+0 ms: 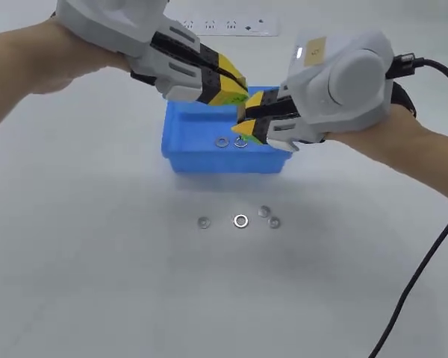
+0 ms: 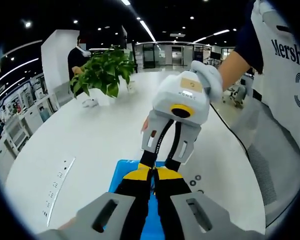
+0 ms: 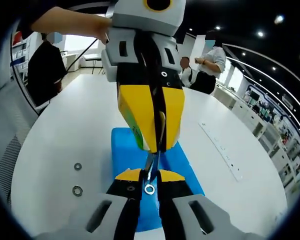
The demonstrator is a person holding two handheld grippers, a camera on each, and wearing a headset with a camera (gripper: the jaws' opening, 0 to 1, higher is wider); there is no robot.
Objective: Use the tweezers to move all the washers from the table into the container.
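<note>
Both grippers meet over the blue container (image 1: 181,153). My left gripper (image 1: 240,83) comes in from the upper left, shut on thin metal tweezers (image 3: 153,159). The tweezers run down between the yellow tips of my right gripper (image 3: 150,176), which is also closed on them. A washer (image 3: 149,189) sits at the tweezers' lower end; I cannot tell whether it is pinched. Inside the container I see two washers (image 1: 222,142), one right under the right gripper (image 1: 243,136). Several washers (image 1: 240,221) lie on the white table in front of the container.
A white power strip (image 1: 224,26) lies on the table behind the container. A black cable (image 1: 425,261) trails from the right gripper across the right side. Open white tabletop (image 1: 97,283) surrounds the loose washers. People stand in the background beyond the table.
</note>
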